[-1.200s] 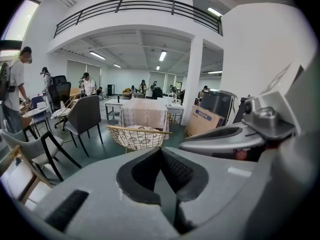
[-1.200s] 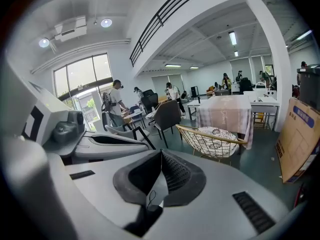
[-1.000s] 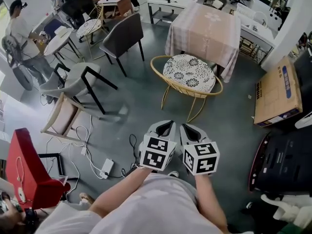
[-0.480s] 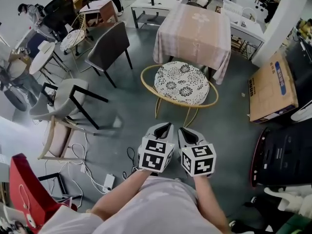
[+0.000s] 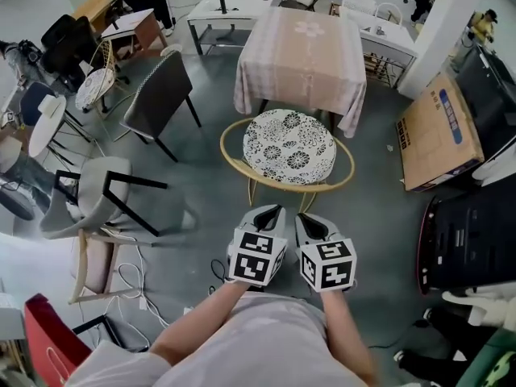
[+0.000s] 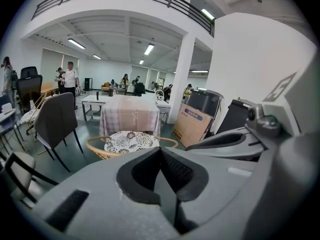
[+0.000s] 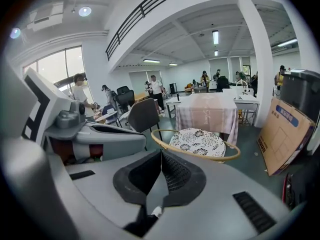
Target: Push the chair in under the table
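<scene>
- Left hand-held gripper (image 5: 271, 213): jaws closed tight, nothing between them; held low in front of the person, pointing at the chair and apart from it.
- Right hand-held gripper (image 5: 310, 219): jaws closed, empty; just beside the left one, aimed the same way and not touching the chair.
- Chair (image 5: 289, 145): round rattan frame with a floral cushion; stands upright on the grey floor between the two grippers and the worktop. Its far rim is near the hanging cloth and its seat is out in the open, not under the worktop.
- Worktop (image 5: 300, 51): square, draped in a pale checked cloth that hangs down its sides; directly beyond the chair.
- Box (image 5: 435, 131): flat brown cardboard, on the floor right of the worktop.
- Dark chair (image 5: 157, 95): left of the worktop, well apart from the rattan one.
- Cables (image 5: 133, 280): loose on the floor at lower left.
</scene>
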Tool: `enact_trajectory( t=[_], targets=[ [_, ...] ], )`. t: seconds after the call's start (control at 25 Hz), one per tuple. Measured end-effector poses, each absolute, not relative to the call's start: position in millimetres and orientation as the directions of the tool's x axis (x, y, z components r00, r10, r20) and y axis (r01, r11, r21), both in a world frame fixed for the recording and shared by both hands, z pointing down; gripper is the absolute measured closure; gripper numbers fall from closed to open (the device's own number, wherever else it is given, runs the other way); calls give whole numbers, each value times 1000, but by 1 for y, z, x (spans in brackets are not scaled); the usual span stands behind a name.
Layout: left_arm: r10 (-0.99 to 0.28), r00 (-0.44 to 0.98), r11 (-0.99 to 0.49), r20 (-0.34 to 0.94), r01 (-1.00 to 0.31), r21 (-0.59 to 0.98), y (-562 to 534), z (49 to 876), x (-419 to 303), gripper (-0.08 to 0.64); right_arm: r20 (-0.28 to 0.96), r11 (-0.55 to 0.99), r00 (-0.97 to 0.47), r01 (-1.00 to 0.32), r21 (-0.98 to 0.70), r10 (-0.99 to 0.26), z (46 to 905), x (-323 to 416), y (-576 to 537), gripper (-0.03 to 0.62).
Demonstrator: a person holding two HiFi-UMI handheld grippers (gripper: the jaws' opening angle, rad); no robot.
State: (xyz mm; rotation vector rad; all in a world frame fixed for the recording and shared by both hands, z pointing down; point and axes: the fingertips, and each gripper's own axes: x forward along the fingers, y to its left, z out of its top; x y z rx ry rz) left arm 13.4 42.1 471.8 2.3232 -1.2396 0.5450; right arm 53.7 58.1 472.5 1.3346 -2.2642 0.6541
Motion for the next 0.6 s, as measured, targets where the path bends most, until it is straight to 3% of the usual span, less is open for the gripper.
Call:
enact_trajectory(
  t=[0.6],
  targets=[
    [-610,590,-575,529,-789,217,1,477,-21,555,610,359,-363,-923,-134,-704,481,19,20,588]
  ],
)
